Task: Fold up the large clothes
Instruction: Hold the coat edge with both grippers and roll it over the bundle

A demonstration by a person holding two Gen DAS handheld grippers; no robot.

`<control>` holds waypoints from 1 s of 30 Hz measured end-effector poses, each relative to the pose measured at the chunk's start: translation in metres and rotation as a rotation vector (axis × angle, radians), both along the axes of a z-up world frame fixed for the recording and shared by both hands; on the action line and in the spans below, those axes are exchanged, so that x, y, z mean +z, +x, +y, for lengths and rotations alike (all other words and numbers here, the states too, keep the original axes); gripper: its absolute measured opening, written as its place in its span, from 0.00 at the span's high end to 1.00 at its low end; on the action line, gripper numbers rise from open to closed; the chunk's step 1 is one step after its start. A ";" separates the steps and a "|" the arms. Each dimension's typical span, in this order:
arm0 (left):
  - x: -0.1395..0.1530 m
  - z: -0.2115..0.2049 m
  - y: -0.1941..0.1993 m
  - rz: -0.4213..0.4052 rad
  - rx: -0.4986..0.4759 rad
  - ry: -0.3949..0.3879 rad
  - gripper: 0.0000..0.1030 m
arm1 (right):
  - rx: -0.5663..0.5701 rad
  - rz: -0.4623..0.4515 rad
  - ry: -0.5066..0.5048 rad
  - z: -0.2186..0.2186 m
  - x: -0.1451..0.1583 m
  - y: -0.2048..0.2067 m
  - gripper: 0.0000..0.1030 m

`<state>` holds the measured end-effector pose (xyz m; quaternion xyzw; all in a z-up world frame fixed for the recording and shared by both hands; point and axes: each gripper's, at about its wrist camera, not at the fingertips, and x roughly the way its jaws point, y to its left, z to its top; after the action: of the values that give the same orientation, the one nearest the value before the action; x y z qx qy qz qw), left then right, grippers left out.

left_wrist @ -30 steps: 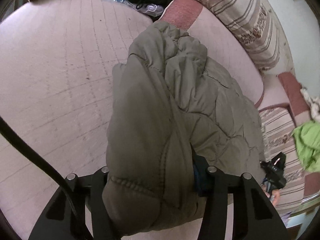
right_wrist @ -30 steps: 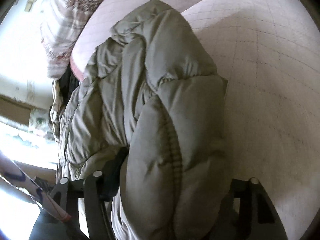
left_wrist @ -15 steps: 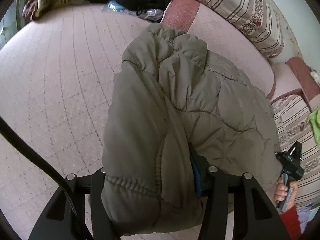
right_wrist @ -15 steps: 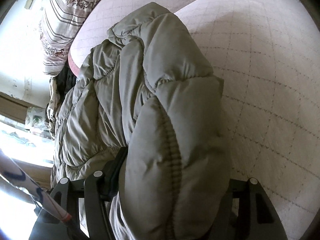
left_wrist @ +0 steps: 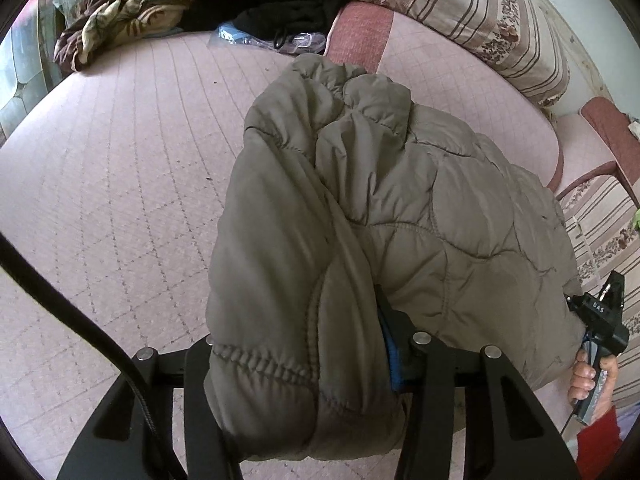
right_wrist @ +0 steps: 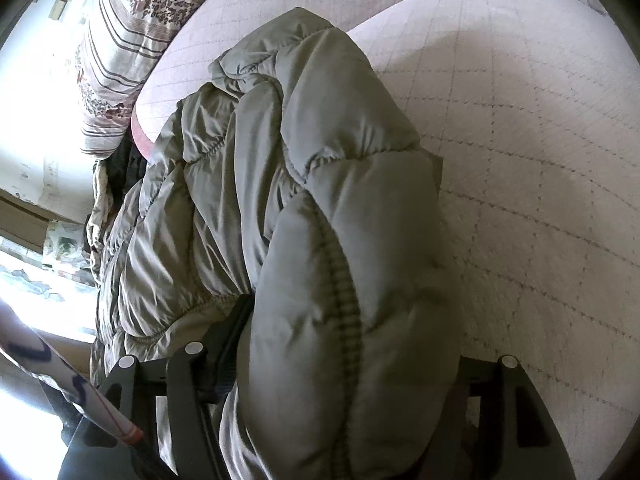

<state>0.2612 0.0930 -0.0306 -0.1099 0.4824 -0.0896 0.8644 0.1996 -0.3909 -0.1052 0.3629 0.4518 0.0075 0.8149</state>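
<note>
1. Pink quilted bedding [left_wrist: 120,184] covers the wide mattress on which the work takes place; the same surface fills the right side of the right wrist view [right_wrist: 540,160].
2. An olive-grey puffer jacket [left_wrist: 360,220] lies bunched on this surface, its long axis running from the near edge away toward the striped cushions, with the rounded far end pointing at the seam between two mattress sections.
3. The left gripper [left_wrist: 304,364] is clamped on a thick padded fold of the jacket, which bulges out between its black fingers [left_wrist: 424,392].
4. The right gripper [right_wrist: 340,392] likewise pinches a swollen quilted roll of the jacket [right_wrist: 320,220]; its right finger is mostly hidden by fabric.
5. In the left wrist view the right gripper's black body [left_wrist: 604,320] shows at the jacket's right edge, held by the person's hand [left_wrist: 588,380] in a red sleeve.
6. A striped floral bolster [left_wrist: 460,8] lies along the far side, beyond the jacket.
7. A crumpled leaf-print blanket [left_wrist: 140,12], dark clothing [left_wrist: 288,4] and a clear plastic bag [left_wrist: 260,38] sit at the far left, well apart from the jacket.
8. The jacket's shell is matte, stitched in curved quilting lines, puffy and heavily creased.
</note>
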 end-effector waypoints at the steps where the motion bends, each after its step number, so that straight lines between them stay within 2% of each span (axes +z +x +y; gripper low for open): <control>1: 0.000 0.000 -0.001 0.000 0.001 0.002 0.54 | -0.002 0.002 -0.010 0.002 0.002 -0.001 0.35; 30: 0.002 0.017 0.002 0.018 0.062 -0.005 0.54 | -0.004 0.024 -0.043 0.029 0.007 0.012 0.35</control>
<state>0.2634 0.1104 -0.0287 -0.1276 0.4861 -0.0633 0.8622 0.2113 -0.3619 -0.0980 0.3462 0.4609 -0.0083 0.8171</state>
